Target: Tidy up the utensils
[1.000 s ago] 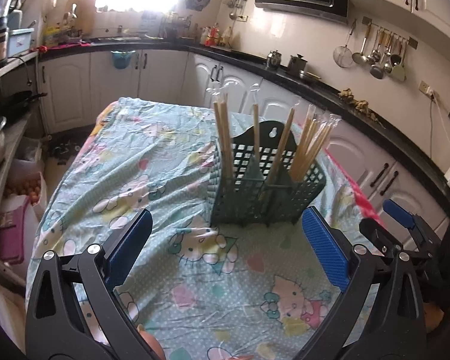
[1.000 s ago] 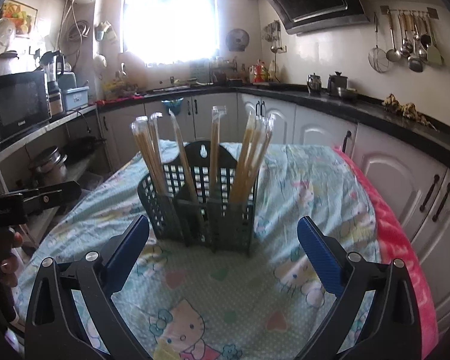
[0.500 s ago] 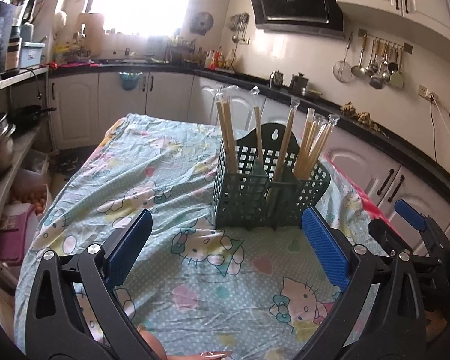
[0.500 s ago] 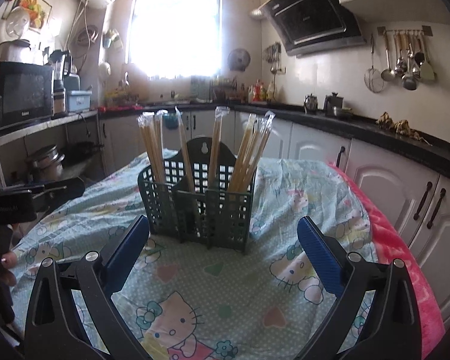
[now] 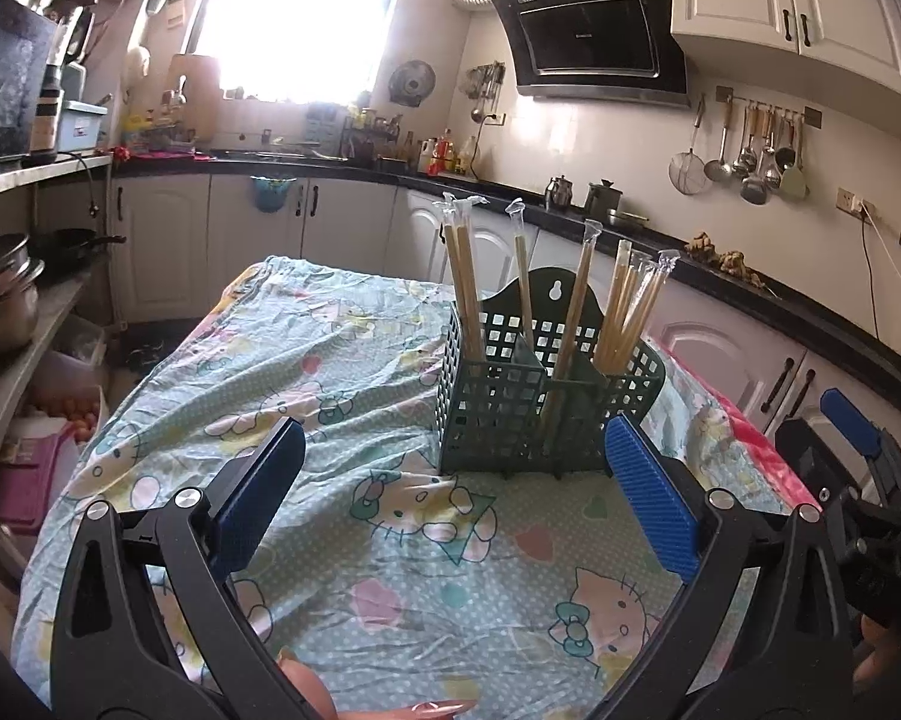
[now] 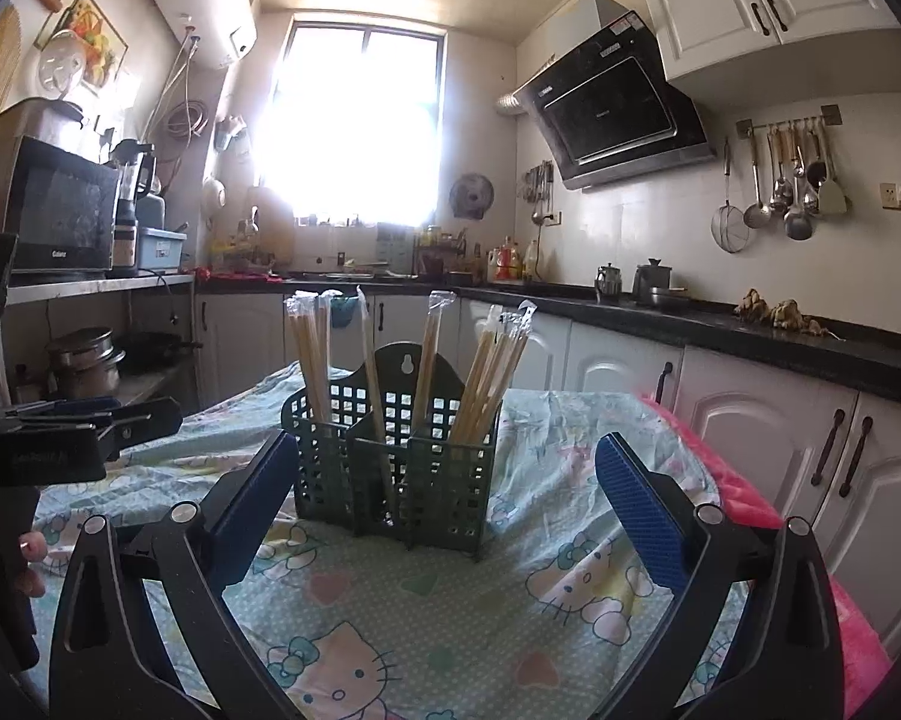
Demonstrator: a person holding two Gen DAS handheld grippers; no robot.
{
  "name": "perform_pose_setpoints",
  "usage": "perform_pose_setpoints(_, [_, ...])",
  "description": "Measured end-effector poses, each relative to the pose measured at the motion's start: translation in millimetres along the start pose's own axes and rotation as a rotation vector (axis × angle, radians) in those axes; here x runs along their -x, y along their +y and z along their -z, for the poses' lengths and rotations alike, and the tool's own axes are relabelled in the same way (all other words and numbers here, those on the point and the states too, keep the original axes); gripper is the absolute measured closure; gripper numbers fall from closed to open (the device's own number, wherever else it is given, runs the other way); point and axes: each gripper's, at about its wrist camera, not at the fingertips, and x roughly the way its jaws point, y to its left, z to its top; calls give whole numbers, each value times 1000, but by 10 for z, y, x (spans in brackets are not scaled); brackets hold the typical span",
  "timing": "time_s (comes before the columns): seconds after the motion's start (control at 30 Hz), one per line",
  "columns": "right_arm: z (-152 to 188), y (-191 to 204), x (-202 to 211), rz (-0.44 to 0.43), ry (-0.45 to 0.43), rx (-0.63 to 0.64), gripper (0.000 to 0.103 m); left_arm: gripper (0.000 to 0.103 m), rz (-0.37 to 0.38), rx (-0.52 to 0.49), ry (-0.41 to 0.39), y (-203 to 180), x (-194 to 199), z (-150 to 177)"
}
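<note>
Both of our tools, the left tool (image 5: 453,474) and the right tool (image 6: 447,489), are spread wide and carry nothing. Ahead of them on the tabletop (image 5: 342,360) stands the green utensil caddy (image 5: 543,414), with wrapped chopsticks (image 5: 630,306) upright in its compartments. No loose utensil shows, so we judge sorting essentially complete.

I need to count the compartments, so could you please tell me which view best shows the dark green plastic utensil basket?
The right wrist view: the dark green plastic utensil basket faces it squarely, dividers visible. The left wrist view shows it obliquely, corner first.
</note>
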Motion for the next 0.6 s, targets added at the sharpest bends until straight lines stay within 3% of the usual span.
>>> perform_pose_setpoints(0.6, [23,32,5,-8,13,7,7,11,0,-1,-9,20,19,-9])
